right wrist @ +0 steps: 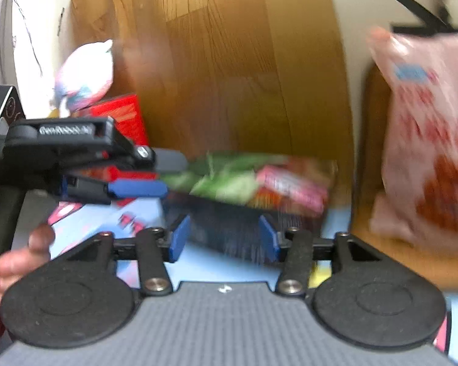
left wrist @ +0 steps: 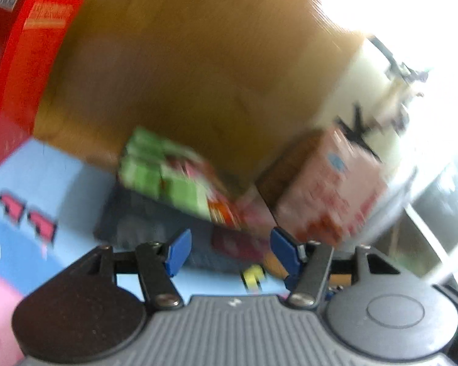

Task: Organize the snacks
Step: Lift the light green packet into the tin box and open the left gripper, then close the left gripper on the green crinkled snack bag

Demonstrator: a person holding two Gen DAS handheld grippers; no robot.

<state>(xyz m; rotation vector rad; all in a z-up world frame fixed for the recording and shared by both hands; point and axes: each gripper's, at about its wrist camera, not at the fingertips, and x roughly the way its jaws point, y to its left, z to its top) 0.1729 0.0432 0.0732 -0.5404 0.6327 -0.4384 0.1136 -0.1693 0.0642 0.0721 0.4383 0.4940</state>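
Observation:
A dark mesh basket (left wrist: 143, 216) (right wrist: 229, 228) stands on a light blue mat, holding green and pink snack packs (left wrist: 174, 180) (right wrist: 244, 180). A pink snack bag (left wrist: 329, 189) (right wrist: 430, 140) stands to its right. A red box (left wrist: 21, 61) (right wrist: 122, 116) stands at the left. My left gripper (left wrist: 229, 253) is open and empty, just short of the basket; it also shows in the right wrist view (right wrist: 143, 180), beside the basket's left edge. My right gripper (right wrist: 226, 238) is open and empty at the basket's near wall. Both views are blurred.
A wooden panel (right wrist: 229, 61) rises behind the basket. The light blue mat (left wrist: 45, 177) has red marks. A pink and white bag (right wrist: 85, 73) lies behind the red box. A small yellow item (left wrist: 253, 274) lies near the basket. A white wall (left wrist: 366, 76) is at the right.

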